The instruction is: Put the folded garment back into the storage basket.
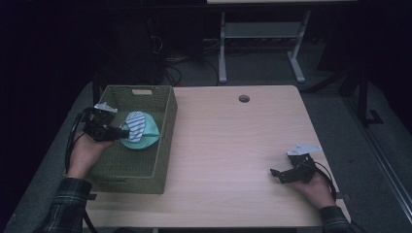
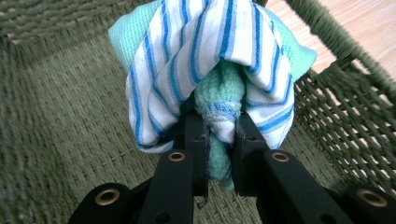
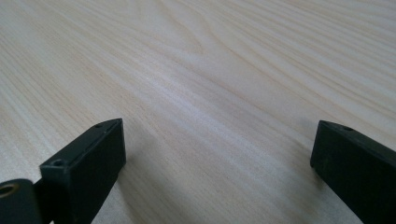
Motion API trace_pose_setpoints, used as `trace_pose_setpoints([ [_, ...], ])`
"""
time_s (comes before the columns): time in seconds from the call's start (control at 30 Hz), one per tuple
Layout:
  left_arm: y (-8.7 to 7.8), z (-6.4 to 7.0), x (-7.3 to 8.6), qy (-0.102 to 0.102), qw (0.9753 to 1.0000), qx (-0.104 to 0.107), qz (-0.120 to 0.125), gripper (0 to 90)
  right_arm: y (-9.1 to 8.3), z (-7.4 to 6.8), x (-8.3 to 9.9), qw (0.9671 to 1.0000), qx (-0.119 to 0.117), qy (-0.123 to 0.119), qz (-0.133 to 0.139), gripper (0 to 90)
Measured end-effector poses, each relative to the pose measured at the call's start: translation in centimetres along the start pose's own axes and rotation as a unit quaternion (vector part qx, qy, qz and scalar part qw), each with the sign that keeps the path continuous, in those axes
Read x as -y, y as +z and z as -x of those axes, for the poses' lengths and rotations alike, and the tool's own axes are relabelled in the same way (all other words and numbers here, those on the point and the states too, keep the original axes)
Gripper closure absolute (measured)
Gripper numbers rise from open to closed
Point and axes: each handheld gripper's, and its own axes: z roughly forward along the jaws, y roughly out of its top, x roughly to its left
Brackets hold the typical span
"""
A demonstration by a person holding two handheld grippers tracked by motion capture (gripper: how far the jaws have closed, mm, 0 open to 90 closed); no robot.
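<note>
Over the green woven basket [image 1: 163, 141] at the tabletop's [image 1: 233, 145] left end, the left gripper [image 1: 116, 132] holds a bundle of two cloths: a mint-green cloth [image 1: 149, 132] with a blue-and-white striped cloth [image 1: 136, 125] draped over it. From above, the bundle sits within the basket's walls, toward its right side and about midway along its length. Whether it hangs clear of the basket floor or rests on it is hard to judge from that angle.

Seen from the left gripper view, the two black fingers [image 2: 196, 140] are drawn narrow and pinch a fold of the mint-green cloth [image 2: 219, 93] between them, with the striped cloth [image 2: 196, 51] wrapped around and spilling past both fingertips. Behind the bundle lies the basket's woven floor [image 2: 60, 130], and its rim [image 2: 336, 42] crosses at upper right, with pale wood beyond.

Well apart, near the tabletop's right front corner, the right gripper [image 1: 278, 173] rests in the person's hand [image 1: 315, 187], low over bare wood and pointing left. Its own view shows the fingers [image 3: 93, 158] spread wide, one at each lower corner, with plain wood grain [image 3: 210, 93] between them and nothing held.
</note>
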Motion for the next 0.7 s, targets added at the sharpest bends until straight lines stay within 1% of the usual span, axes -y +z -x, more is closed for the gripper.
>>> trace_pose_setpoints([
  [0.13, 0.6, 0.0, 0.4, -0.001, 1.0000, 0.002, -0.002, 78.8, 0.0, 0.0, 0.0, 1.0000, 0.000, -0.001, 0.000, 2.9],
  [0.27, 1.4, -0.1, 0.9, -0.009, 0.9999, 0.002, -0.006, 78.8, 0.0, 0.0, 0.0, 1.0000, 0.000, -0.001, 0.000, 2.9],
  [0.3, 1.5, -0.2, 1.0, -0.007, 0.9999, 0.001, -0.008, 78.8, 0.0, 0.0, 0.0, 1.0000, 0.000, -0.001, 0.000, 2.9],
  [0.37, 1.8, -0.2, 1.2, -0.013, 0.9999, 0.002, -0.006, 78.8, 0.0, 0.0, 0.0, 1.0000, 0.000, 0.000, 0.000, 2.9],
  [0.6, 2.9, -0.2, 1.7, -0.013, 0.9998, -0.002, -0.015, 78.8, 0.0, 0.0, 0.0, 1.0000, 0.000, 0.000, 0.000, 2.9],
  [0.7, 3.5, -0.3, 1.9, -0.013, 0.9996, -0.005, -0.024, 78.7, 0.0, 0.0, 0.0, 1.0000, 0.000, -0.001, 0.000, 2.9],
])
